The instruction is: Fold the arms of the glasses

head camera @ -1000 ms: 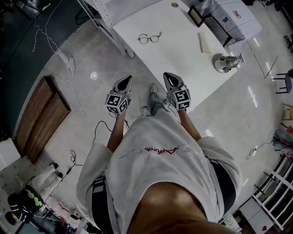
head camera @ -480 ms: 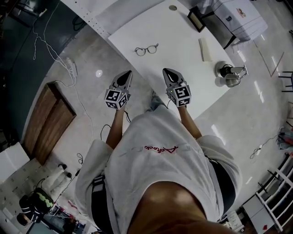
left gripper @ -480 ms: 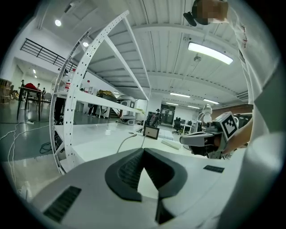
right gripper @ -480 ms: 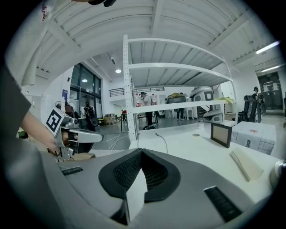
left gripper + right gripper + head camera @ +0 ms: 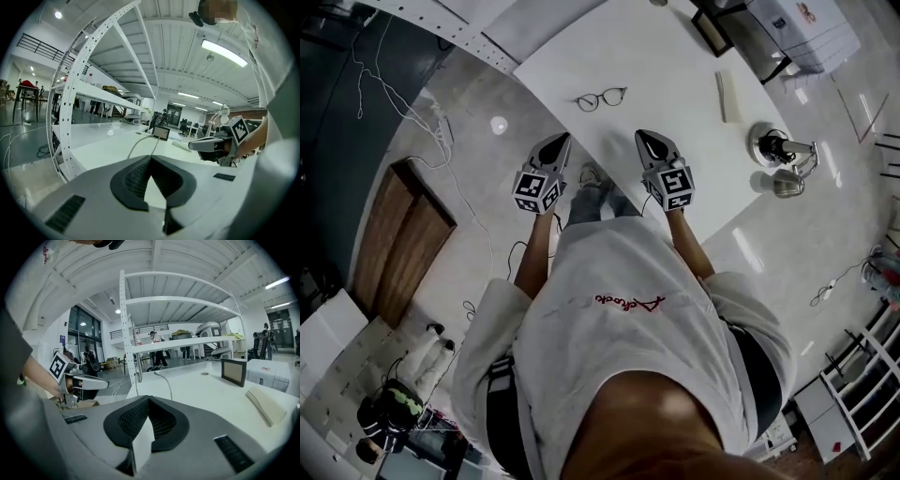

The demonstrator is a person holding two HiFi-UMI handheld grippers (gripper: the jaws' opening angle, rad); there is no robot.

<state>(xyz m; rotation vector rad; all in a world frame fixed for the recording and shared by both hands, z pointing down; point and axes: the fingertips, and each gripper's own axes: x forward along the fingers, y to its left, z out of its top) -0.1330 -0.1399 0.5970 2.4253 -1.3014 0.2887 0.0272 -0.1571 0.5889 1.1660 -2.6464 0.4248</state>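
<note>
Head view, with both gripper views. You hold the left tongs (image 5: 558,141) and the right tongs (image 5: 643,137) side by side in front of your body, both aimed at the white tabletop (image 5: 675,84). In each gripper view the pads meet at the tip with nothing between them, so both tongs are closed and empty. The glasses (image 5: 601,98) lie on the tabletop with their arms unfolded, apart from both tongs: at about 1 o'clock from the left tips and about 11 o'clock from the right tips. The left tongs show against the floor just off the tabletop's near edge, and the right tongs overlap that edge. Farther along the tabletop, at 1 to 3 o'clock, are a dark-framed panel (image 5: 712,28), a beige block (image 5: 729,94) and a metal stand (image 5: 778,150).
</note>
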